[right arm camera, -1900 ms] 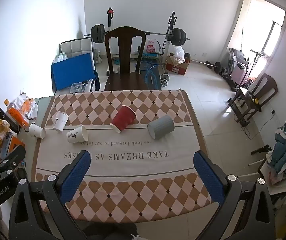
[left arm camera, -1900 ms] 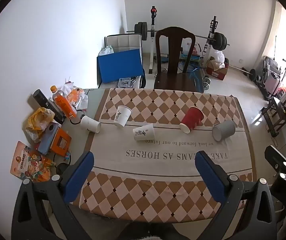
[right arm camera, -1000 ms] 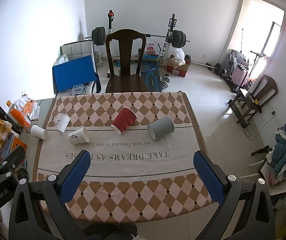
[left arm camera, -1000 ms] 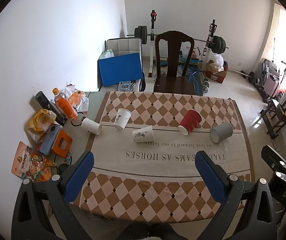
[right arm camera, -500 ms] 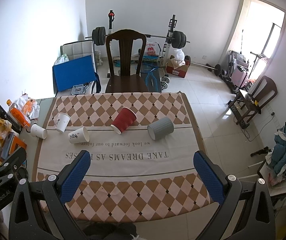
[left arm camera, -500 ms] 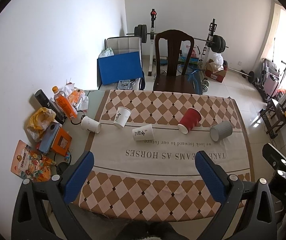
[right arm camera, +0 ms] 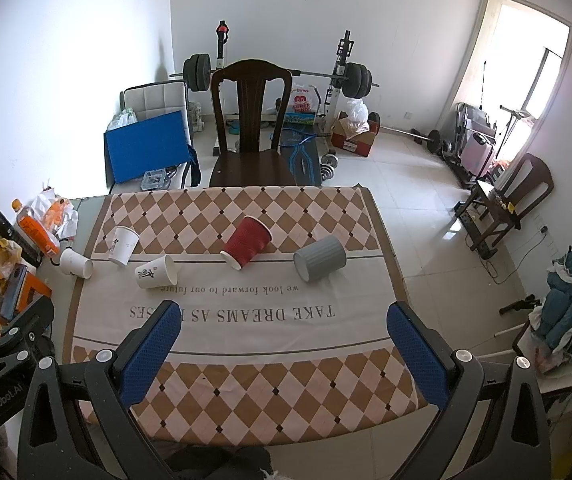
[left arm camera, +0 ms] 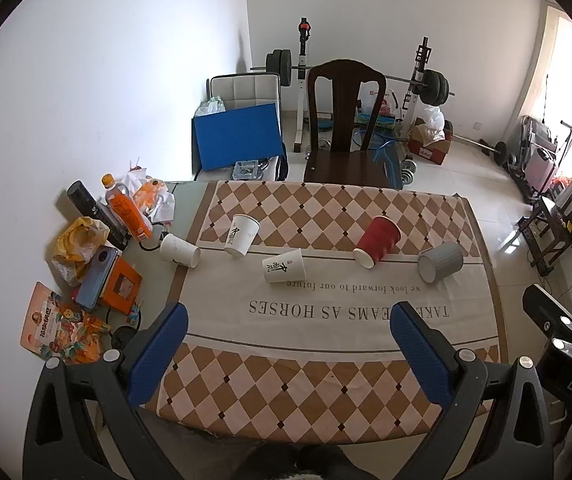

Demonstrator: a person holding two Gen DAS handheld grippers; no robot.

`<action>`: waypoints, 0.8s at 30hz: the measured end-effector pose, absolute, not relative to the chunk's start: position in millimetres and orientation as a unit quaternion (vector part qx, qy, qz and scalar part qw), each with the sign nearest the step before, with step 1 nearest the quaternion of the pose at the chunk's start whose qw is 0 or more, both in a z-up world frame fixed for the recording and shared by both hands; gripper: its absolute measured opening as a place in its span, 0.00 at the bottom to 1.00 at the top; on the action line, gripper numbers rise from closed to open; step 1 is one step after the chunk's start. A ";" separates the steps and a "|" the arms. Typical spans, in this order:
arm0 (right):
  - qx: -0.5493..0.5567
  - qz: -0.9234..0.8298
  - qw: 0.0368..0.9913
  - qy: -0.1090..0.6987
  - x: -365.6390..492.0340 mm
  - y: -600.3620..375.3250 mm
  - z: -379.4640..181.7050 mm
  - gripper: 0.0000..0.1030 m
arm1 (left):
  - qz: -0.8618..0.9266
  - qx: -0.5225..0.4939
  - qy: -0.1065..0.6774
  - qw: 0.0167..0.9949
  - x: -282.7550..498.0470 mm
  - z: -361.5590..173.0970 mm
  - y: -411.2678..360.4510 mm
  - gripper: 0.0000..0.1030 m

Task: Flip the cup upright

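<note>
Several cups lie on their sides across the middle of the table: a grey ribbed cup (left arm camera: 440,261) (right arm camera: 319,258) at the right, a red cup (left arm camera: 377,241) (right arm camera: 246,242), and three white paper cups (left arm camera: 284,266) (left arm camera: 241,234) (left arm camera: 179,250), also in the right wrist view (right arm camera: 155,271) (right arm camera: 123,245) (right arm camera: 75,263). My left gripper (left arm camera: 286,344) and right gripper (right arm camera: 284,340) are both open and empty, held high above the table's near edge, well short of the cups.
The table has a checkered cloth (left arm camera: 325,320) with printed text. Clutter sits at its left end: an orange bottle (left arm camera: 126,208), a yellow bag (left arm camera: 80,236), a phone on an orange box (left arm camera: 104,276). A dark wooden chair (left arm camera: 343,132) stands at the far side, gym gear behind.
Both grippers stay open and empty. The views have shifted only slightly; the cups have not moved.
</note>
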State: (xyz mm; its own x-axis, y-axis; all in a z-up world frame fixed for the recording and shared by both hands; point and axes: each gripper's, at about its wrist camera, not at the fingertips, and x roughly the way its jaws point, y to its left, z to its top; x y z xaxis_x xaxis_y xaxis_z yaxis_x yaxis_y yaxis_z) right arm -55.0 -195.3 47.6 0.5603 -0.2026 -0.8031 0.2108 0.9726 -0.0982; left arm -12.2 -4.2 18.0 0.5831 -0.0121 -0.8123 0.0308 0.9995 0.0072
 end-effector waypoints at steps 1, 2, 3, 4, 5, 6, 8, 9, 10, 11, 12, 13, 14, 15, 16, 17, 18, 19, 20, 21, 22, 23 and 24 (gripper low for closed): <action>0.004 -0.117 0.883 0.454 -54.9 -195.2 47.5 1.00 | -0.012 0.010 0.456 0.890 -11.0 16.7 -4.5 1.00; 0.005 -0.116 0.883 0.454 -55.1 -195.0 47.6 1.00 | -0.011 0.011 0.456 0.890 -11.7 17.2 -4.5 1.00; 0.005 -0.117 0.883 0.454 -55.1 -194.9 47.6 1.00 | -0.011 0.011 0.457 0.889 -11.0 16.8 -4.5 1.00; 0.004 -0.116 0.883 0.454 -55.1 -194.7 47.7 1.00 | -0.011 0.010 0.458 0.889 -12.3 17.7 -4.9 1.00; 0.003 -0.116 0.883 0.455 -55.3 -194.7 47.8 1.00 | -0.010 0.011 0.457 0.889 -12.6 17.5 -5.0 1.00; 0.004 -0.117 0.883 0.454 -55.7 -194.5 48.0 1.00 | -0.010 0.011 0.457 0.889 -13.4 18.2 -5.0 1.00; 0.004 -0.116 0.883 0.454 -55.9 -194.4 48.2 1.00 | -0.009 0.010 0.457 0.889 -16.1 18.6 -5.6 1.00; 0.004 -0.116 0.883 0.454 -56.2 -194.2 48.2 1.00 | -0.009 0.011 0.456 0.890 -15.8 18.4 -5.5 1.00; 0.004 -0.117 0.884 0.453 -56.3 -194.3 48.3 1.00 | -0.008 0.011 0.456 0.890 -17.6 18.6 -6.1 1.00; 0.005 -0.116 0.883 0.454 -56.3 -194.1 48.2 1.00 | -0.008 0.011 0.455 0.890 -19.0 19.2 -6.5 1.00; 0.004 -0.116 0.883 0.454 -56.7 -193.7 48.4 1.00 | -0.009 0.010 0.455 0.890 -20.7 19.7 -7.0 1.00; 0.003 -0.116 0.884 0.453 -56.9 -193.6 48.5 1.00 | -0.008 0.011 0.456 0.890 -18.6 19.1 -6.4 1.00; 0.003 -0.117 0.883 0.454 -57.0 -193.4 48.4 1.00 | -0.008 0.011 0.456 0.890 -18.9 19.4 -6.3 1.00; 0.003 -0.116 0.883 0.454 -57.3 -193.3 48.6 1.00 | -0.008 0.010 0.457 0.890 -20.9 20.5 -6.9 1.00; 0.004 -0.116 0.884 0.454 -57.7 -193.4 49.0 1.00 | -0.008 0.012 0.456 0.890 -18.6 19.2 -6.1 1.00; 0.003 -0.115 0.884 0.454 -58.0 -193.7 49.4 1.00 | -0.008 0.012 0.457 0.890 -18.5 18.4 -6.0 1.00; 0.004 -0.115 0.883 0.454 -58.0 -193.4 49.2 1.00 | -0.007 0.012 0.457 0.889 -18.9 17.9 -6.6 1.00; 0.004 -0.115 0.883 0.454 -58.4 -192.9 49.5 1.00 | -0.007 0.012 0.457 0.890 -18.9 17.8 -6.4 1.00; 0.004 -0.115 0.884 0.454 -58.8 -193.2 49.8 1.00 | -0.007 0.012 0.456 0.890 -19.7 18.2 -6.9 1.00; 0.004 -0.115 0.884 0.454 -59.0 -193.3 50.2 1.00 | -0.008 0.012 0.457 0.890 -18.5 17.7 -5.7 1.00; 0.004 -0.115 0.884 0.454 -59.2 -193.4 50.4 1.00 | -0.008 0.011 0.456 0.890 -18.4 17.8 -5.4 1.00; 0.004 -0.115 0.884 0.454 -59.6 -193.3 50.6 1.00 | -0.008 0.011 0.456 0.890 -18.1 17.9 -5.2 1.00; 0.004 -0.116 0.884 0.453 -59.9 -192.8 50.6 1.00 | -0.008 0.011 0.457 0.889 -17.8 18.0 -5.2 1.00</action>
State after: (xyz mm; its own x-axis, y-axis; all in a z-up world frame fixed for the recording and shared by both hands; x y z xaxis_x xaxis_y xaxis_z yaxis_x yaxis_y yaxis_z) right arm -59.9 -192.8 50.6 0.5627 -0.2012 -0.8018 0.2078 0.9732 -0.0984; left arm -17.8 -5.2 18.0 0.5826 -0.0045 -0.8127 0.0240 0.9996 0.0117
